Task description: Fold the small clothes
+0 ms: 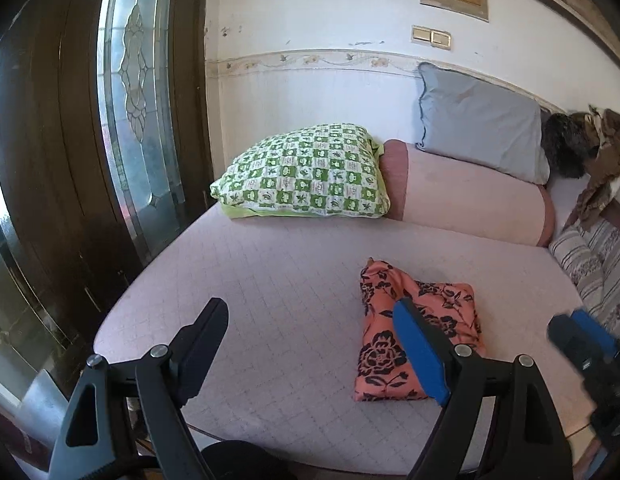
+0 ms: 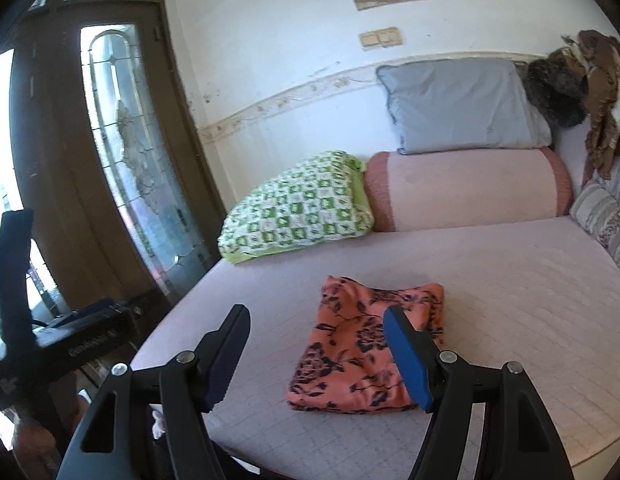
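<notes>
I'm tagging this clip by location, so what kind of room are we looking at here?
Most likely a bedroom or daybed corner in a home. A mattress holds a green checked pillow, a pink bolster and a grey pillow against the wall, with a folded floral cloth in front and a wooden door alongside.

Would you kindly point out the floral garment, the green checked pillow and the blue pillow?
floral garment [image 2: 350, 356], right wrist view, middle of the folded cloth
green checked pillow [image 1: 305, 172], left wrist view, centre of its top
blue pillow [image 2: 458, 104], right wrist view, centre of its face
</notes>
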Available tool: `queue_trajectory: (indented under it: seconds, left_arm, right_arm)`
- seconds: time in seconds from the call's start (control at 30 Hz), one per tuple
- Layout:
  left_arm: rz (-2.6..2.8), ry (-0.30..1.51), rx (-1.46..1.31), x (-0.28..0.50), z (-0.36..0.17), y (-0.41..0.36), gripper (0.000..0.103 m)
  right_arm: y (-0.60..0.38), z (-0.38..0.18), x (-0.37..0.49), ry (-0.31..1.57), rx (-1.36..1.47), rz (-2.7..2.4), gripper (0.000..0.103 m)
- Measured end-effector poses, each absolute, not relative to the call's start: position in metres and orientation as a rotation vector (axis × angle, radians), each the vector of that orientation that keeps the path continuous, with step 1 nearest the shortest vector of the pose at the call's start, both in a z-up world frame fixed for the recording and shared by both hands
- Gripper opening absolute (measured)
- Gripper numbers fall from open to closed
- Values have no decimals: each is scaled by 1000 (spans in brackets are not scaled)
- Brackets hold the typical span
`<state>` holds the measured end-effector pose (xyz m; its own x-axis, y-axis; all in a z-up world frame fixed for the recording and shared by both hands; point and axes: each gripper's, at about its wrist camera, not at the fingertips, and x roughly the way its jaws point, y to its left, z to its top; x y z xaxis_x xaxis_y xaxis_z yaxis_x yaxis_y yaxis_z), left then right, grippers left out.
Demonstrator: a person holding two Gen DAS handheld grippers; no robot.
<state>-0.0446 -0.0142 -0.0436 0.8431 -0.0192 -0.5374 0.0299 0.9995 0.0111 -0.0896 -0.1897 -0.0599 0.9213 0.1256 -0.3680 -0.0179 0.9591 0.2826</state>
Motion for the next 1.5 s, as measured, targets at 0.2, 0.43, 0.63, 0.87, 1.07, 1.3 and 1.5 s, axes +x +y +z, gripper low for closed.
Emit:
queue_trajectory:
  seconds: [0.2, 0.43, 0.63, 0.87, 1.07, 1.3, 1.5]
  left_arm:
    - [-2, 491, 76, -63, -38, -8, 85]
    - [13, 414, 58, -68, -24, -5, 102]
    - [21, 438, 71, -51, -24, -11, 102]
    - [23, 477, 81, -35, -31, -21, 102]
    - [-1, 523, 80, -28, -38, -35, 102]
    - [-10, 518, 82, -35, -38, -52, 102]
    - [-22, 456, 107, -41, -40, -59, 103]
  right_arm:
    - [-182, -29, -118, 253, 288, 123, 72]
    - [-194, -4, -135, 118, 293, 84, 83]
    - [-198, -32, -102, 279, 297, 57, 83]
    - [-202, -49, -87, 286, 271, 99, 83]
    - [-203, -66, -89, 294, 226, 72, 83]
    - [-216, -71, -93, 298, 251, 77, 83]
    - [-222, -78, -93, 310, 277, 80, 83]
